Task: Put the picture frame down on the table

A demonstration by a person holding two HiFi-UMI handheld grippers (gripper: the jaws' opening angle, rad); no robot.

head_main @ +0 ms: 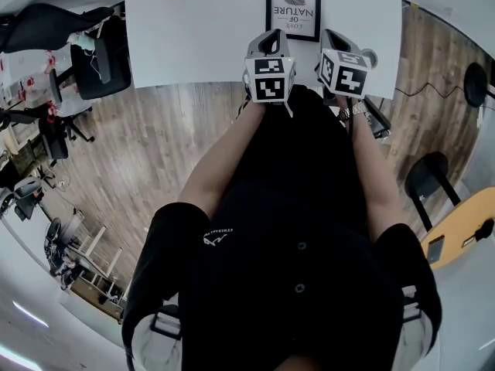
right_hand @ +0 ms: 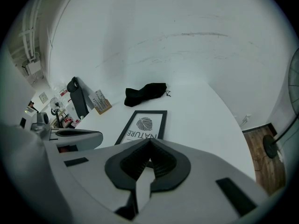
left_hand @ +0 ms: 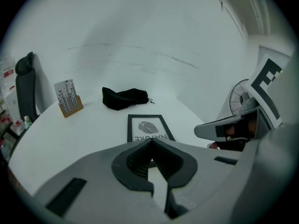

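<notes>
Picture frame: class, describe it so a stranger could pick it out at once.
On the white table, the picture frame lies flat, nearer the person than the black cloth and wooden card holder. Only it has a black border around a leaf print.

Wood-plank floor (head_main: 155, 161) under me, pale brown. White table (head_main: 201, 45) ahead, set near a plain white wall (left_hand: 154, 36) marked with faint scuff lines. Black office chair (head_main: 99, 66) off the table's left corner, more chairs and clutter beyond it. To my right: black standing fan (head_main: 473, 85), black chair (head_main: 427, 178), round wooden tabletop (head_main: 464, 224). Light even, shadows soft.
</notes>
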